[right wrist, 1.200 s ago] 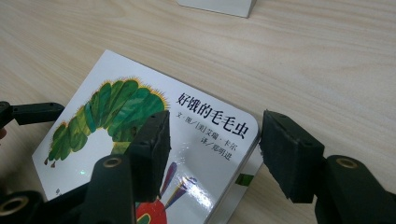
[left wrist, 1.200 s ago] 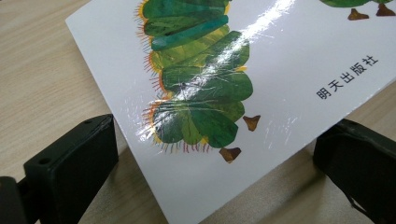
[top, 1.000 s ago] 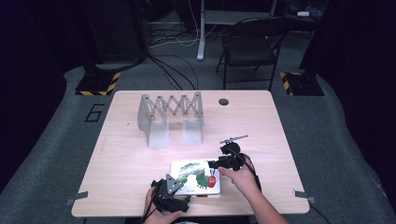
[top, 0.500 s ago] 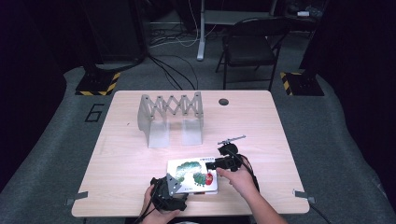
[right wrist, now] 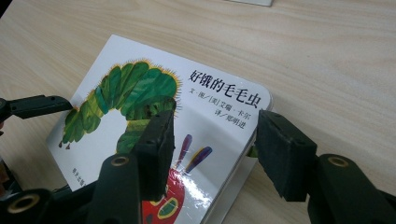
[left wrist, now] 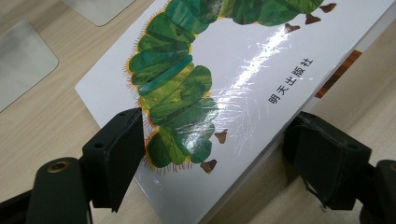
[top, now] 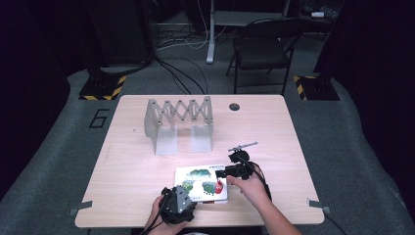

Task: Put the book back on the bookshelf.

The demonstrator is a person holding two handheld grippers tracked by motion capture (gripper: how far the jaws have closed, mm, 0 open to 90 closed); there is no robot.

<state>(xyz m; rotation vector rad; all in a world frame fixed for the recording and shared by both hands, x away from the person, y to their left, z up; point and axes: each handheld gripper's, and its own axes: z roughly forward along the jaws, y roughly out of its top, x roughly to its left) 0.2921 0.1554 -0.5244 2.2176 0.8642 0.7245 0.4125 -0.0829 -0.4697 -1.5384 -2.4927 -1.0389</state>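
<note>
**Both grippers close in on the picture book**

While the picture book (top: pixel 201 183) lies flat near the front edge of the table (top: pixel 132 161), the person brings a gripper to each of its near corners. The left gripper (left wrist: pixel 212 154) straddles one corner of the glossy cover: one jaw sits over the green caterpillar picture, the other stands off the book's edge above the wood, and a clear gap remains on that side. Its jaws have just been closing with the book between them, but the pads do not seem to press on it yet. The right gripper (right wrist: pixel 217 140) brackets the corner beside the printed title, one jaw on the cover, the other at the book's thick edge; its jaws look drawn in about as far as the book allows, so I judge that it grips the book.

As I read it, the work is at an early stage: the book is closed and has not left the table. The folding rack (top: pixel 179 123) farther back stands empty, well apart from the book. Securing the left grip and lifting or opening the book remain to be done.
</note>
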